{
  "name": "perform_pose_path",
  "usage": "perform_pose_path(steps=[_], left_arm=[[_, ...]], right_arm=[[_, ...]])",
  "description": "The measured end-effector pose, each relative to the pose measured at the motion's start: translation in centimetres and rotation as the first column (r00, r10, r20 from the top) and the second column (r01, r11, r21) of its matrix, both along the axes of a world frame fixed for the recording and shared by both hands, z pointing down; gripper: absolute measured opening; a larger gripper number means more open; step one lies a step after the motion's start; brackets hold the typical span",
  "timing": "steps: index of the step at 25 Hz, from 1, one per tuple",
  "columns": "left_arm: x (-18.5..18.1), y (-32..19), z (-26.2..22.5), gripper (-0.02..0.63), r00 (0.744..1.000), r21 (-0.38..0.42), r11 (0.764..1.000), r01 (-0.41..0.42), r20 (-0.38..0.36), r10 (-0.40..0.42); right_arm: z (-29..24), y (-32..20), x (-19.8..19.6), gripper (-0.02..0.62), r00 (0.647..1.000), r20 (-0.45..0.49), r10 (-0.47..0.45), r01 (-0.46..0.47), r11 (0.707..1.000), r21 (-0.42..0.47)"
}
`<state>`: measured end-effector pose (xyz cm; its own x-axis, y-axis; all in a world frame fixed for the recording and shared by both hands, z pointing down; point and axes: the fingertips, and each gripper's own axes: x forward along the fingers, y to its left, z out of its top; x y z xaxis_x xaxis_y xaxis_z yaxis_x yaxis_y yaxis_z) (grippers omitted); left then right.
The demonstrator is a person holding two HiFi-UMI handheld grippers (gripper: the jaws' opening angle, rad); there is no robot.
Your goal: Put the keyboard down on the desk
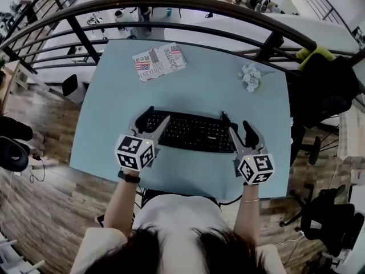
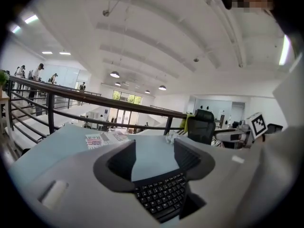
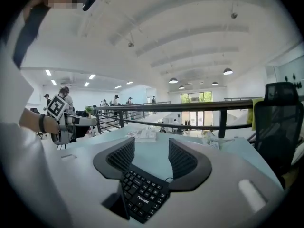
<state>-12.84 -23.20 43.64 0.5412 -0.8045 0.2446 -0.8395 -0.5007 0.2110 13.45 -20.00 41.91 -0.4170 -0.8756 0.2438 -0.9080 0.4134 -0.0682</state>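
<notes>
Keyboard (image 1: 188, 131): lies flat on desk (image 1: 114, 96); placement looks done. Left gripper (image 1: 157, 116) and right gripper (image 1: 235, 120) over keyboard's 2 ends, jaws part-open, holding nothing. Remaining: withdrawal only.

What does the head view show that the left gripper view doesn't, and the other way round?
Only the head view: the whole black keyboard, the left hand-held gripper and the right hand-held gripper from above, the person's forearms, the wooden floor.
Only the left gripper view: the white ceiling and its hanging lamps.
Both: part of the keyboard, the newspaper, the pale blue desk, the dark railing.
</notes>
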Motion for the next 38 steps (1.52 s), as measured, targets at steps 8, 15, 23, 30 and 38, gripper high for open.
perform_pose_path(steps=[8, 15, 23, 30, 38], left_arm=[[2.0, 3.2, -4.8, 0.159, 0.995, 0.089, 0.992, -0.094, -0.027, 0.096], [3.3, 5.9, -8.1, 0.057, 0.989, 0.188, 0.972, -0.145, 0.043, 0.139], [2.9, 6.7, -8.6, 0.057, 0.995, 0.208, 0.973, -0.105, 0.024, 0.102], [2.4, 6.4, -8.0, 0.057, 0.996, 0.2, 0.976, -0.089, 0.028, 0.085], [1.8, 6.0, -7.8, 0.057, 0.997, 0.194, 0.978, -0.081, 0.028, 0.077]], right_arm=[[-5.1, 2.2, -2.3, 0.059, 0.999, 0.017, -0.047, 0.044, 0.992, 0.118], [-7.6, 4.4, -3.0, 0.002, 0.999, 0.012, -0.043, 0.04, 0.981, 0.192], [-8.3, 5.5, -2.7, 0.002, 1.0, 0.002, -0.025, 0.024, 0.979, 0.201], [-7.8, 5.2, -2.1, 0.002, 1.0, 0.006, -0.008, 0.007, 0.982, 0.191], [-8.1, 4.6, -2.6, 0.002, 1.0, 0.001, -0.022, 0.022, 0.982, 0.189]])
